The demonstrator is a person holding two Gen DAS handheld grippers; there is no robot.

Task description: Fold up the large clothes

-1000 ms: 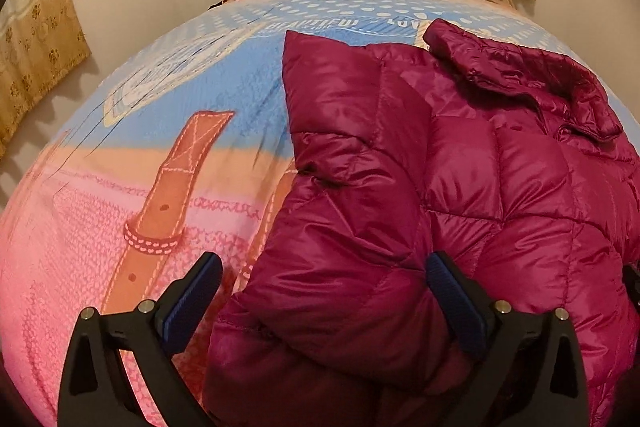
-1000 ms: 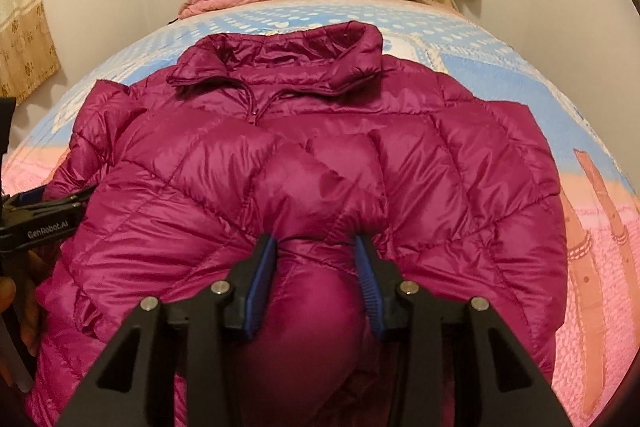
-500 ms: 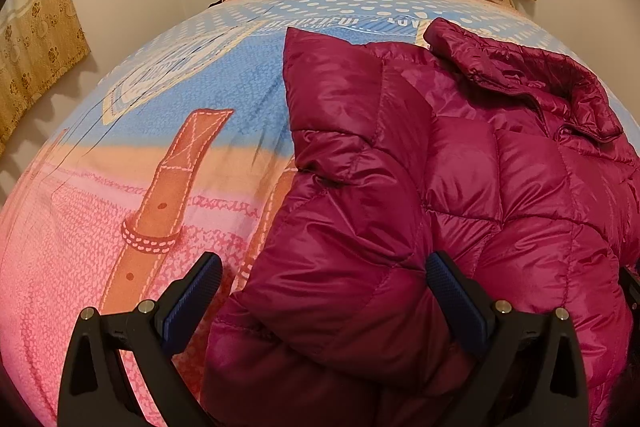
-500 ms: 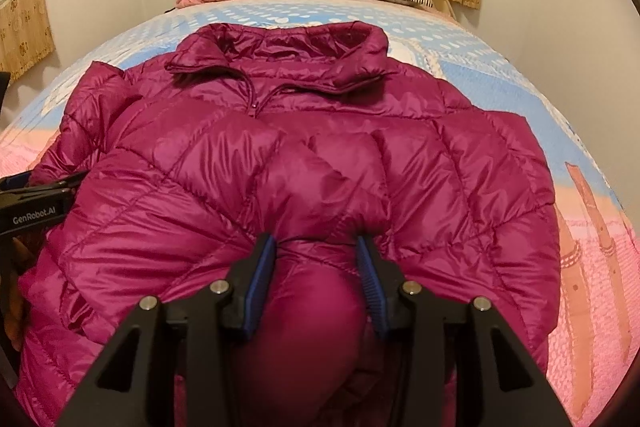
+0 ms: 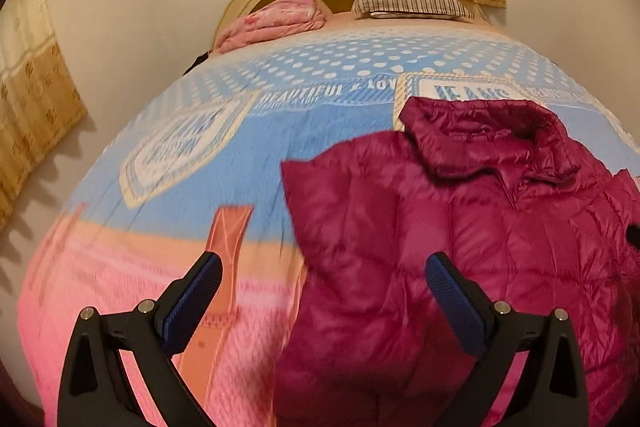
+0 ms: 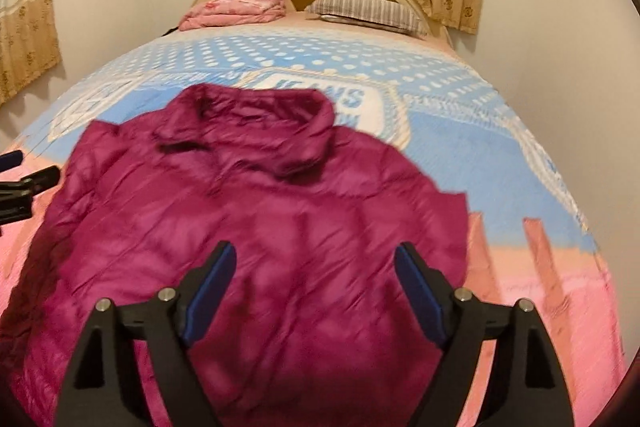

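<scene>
A glossy magenta quilted puffer jacket (image 6: 280,235) is laid flat, front up, on the bed, collar (image 6: 256,131) pointed toward the headboard. The sleeves are folded in over the body. The zip looks closed near the collar; detail is blurred.

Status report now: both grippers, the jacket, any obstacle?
Left gripper open, empty. Right gripper jaws just opened, nothing between them, above jacket. Jacket flat on bed, sleeves folded in. Nothing in the way.
</scene>
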